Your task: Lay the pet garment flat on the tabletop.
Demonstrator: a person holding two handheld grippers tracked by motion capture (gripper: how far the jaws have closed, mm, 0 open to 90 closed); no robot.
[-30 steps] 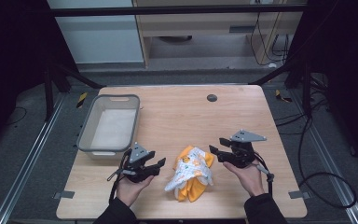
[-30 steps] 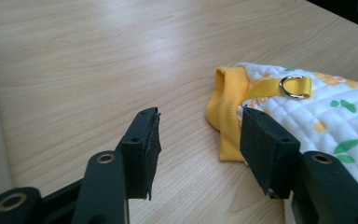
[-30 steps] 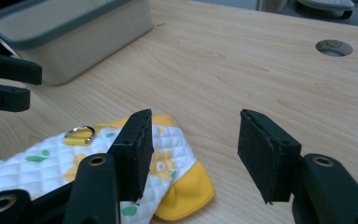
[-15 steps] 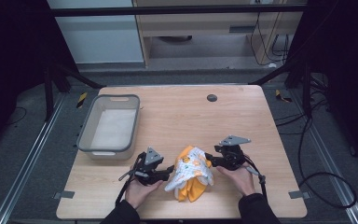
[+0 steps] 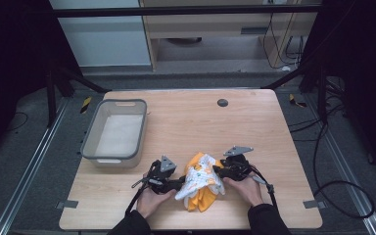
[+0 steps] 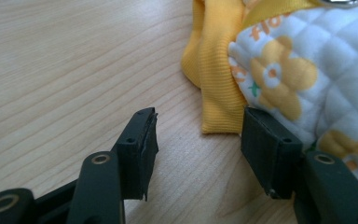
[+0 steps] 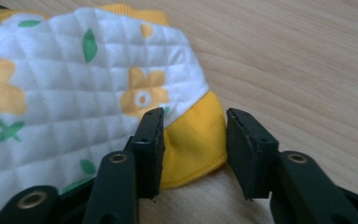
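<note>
Both grippers flank the crumpled garment (image 5: 203, 181) lying right of the bin (image 5: 113, 132): the left gripper (image 6: 198, 135) gapes wide, the right gripper (image 7: 193, 140), jaws just closing, straddles a yellow fold, so pinching comes next.

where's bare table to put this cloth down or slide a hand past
Bare wood runs from the grey bin across to the table's right edge, around the small dark disc. Another free patch lies right of the right tool. It is crowded at the near edge, where the quilted cloth sits between that tool and the left tool.

The quilted garment (image 6: 307, 70) runs off the frame's top and right edges.
</note>
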